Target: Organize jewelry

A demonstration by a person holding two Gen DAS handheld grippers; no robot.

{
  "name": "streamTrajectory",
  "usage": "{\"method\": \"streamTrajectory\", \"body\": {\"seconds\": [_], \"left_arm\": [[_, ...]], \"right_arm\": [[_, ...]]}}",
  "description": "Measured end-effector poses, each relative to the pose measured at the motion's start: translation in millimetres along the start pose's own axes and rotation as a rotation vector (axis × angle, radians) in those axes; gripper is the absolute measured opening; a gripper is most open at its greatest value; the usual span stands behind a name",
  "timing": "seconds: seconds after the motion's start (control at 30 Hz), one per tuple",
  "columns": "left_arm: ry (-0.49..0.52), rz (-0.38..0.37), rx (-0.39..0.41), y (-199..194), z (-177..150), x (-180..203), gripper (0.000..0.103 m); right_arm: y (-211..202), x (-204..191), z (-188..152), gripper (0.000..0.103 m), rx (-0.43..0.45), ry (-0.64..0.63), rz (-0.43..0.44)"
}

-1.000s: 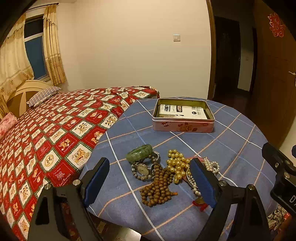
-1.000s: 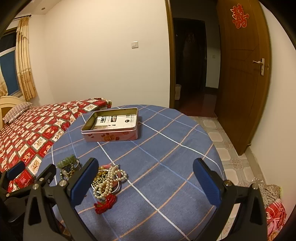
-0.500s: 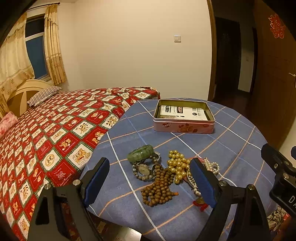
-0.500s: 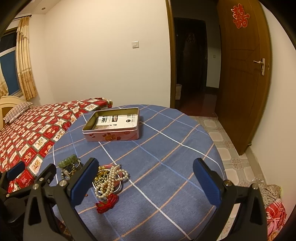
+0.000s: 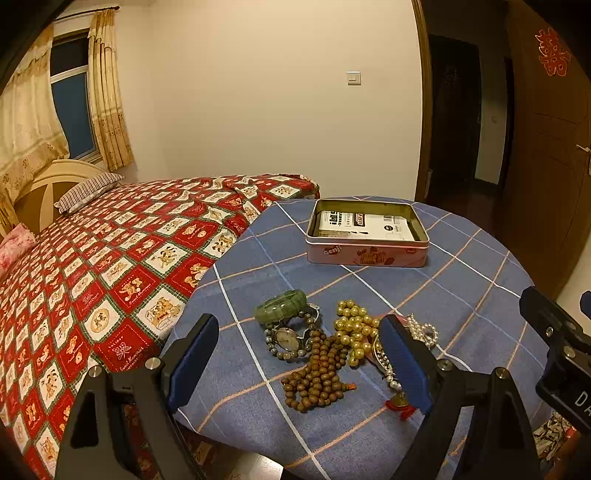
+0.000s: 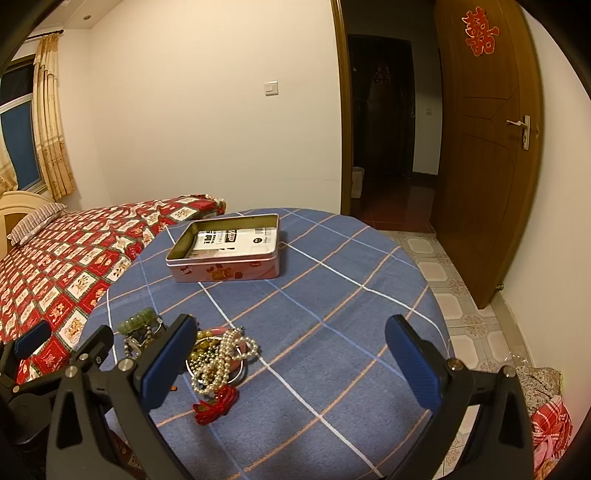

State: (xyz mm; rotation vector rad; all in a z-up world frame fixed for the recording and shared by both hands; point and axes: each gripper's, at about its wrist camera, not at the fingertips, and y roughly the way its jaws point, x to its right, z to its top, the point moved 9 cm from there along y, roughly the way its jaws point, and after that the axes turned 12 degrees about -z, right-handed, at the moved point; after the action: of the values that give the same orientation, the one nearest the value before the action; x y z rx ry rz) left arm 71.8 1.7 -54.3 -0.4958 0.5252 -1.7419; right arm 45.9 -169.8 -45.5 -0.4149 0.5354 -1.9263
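Two tools, left and right, both wide apart and empty; jewelry pile partly behind their fingers.

Bedroom setting around a round surface

The surface wears a blue checked cloth. At its 9 o'clock lies a bed under a red patchwork cover, with a striped pillow by the cream headboard. Yellow curtains frame a dark window. A light switch sits on the pale wall at 12 o'clock; a wooden door bearing a red paper emblem stands open at 2 o'clock.
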Motion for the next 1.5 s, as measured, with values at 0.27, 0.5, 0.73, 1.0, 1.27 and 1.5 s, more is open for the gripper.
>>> {"method": "streamTrajectory", "body": {"seconds": [0.27, 0.5, 0.73, 1.0, 1.27, 1.5], "left_arm": [[0.0, 0.002, 0.003, -2.0, 0.5, -1.2, 0.089], [0.0, -0.001, 0.001, -2.6, 3.1, 1.9, 0.089], [0.002, -0.001, 0.0, -2.1, 2.5, 2.7, 0.089], [0.005, -0.003, -0.004, -0.2, -1.2, 1.8, 0.089], [-0.004, -0.005, -0.018, 6.3, -5.3, -2.5, 0.089], [-0.012, -0.005, -0.03, 14.2, -8.9, -7.6, 0.089]], "right_arm": [[-2.7, -3.9, -2.1, 0.103, -0.004, 0.002, 0.0], [0.5, -3.8, -1.3, 0.103, -0.012, -0.004, 0.002], [2.0, -4.7, 1.0, 0.103, -0.012, -0.001, 0.003], [5.2, -5.0, 0.4, 0.103, -0.021, -0.004, 0.008], [13.2, -12.2, -2.2, 0.103, -0.05, -0.018, 0.018], [18.9, -20.4, -2.2, 0.103, -0.062, -0.029, 0.024]]}}
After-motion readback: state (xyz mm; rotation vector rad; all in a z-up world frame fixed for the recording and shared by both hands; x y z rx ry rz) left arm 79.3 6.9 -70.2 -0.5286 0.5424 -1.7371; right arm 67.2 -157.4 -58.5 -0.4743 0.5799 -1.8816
